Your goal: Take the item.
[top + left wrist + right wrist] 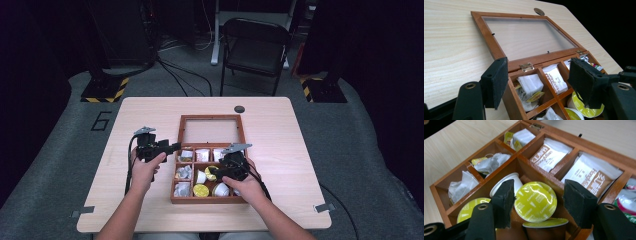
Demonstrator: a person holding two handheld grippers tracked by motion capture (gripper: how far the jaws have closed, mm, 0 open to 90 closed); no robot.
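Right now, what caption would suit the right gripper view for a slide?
Black jaws straddle a yellow-lidded coffee capsule tilted in an open wooden box of tea bags.

In the right gripper view, the yellow-lidded round capsule (535, 201) stands between the jaws, its left rim behind one pad; whether the pads touch it is unclear. The brown capsule (545, 230) below is cut off by the bottom edge. In the high view, the person's hand covers the brown wooden compartment box's (207, 200) near right corner.

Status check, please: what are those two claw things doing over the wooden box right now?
Left gripper open beside the wooden box. Right gripper straddling a yellow-lidded capsule, grip not confirmed. Lid flat open, nothing blocking.
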